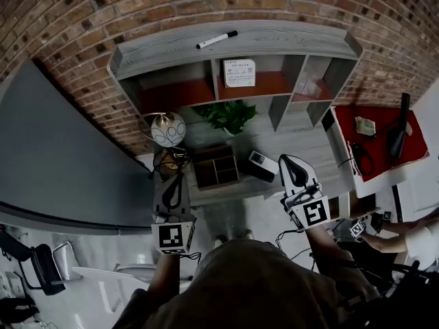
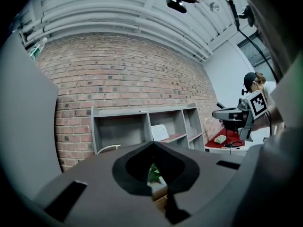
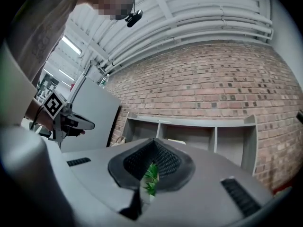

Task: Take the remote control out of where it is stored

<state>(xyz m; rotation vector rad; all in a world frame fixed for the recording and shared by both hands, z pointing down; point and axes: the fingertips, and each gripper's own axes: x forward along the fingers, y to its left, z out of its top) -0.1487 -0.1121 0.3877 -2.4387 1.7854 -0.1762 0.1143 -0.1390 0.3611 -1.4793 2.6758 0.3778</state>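
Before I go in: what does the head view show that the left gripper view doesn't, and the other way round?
Only the head view: the divided wooden box laid out from above, and a small boxy device beside it.

Only the left gripper view: ceiling pipes, the head camera, and the left gripper close up, jaws together on nothing.

Both: the brick wall, the grey shelf unit with its card, the plant, the red table and the right gripper.
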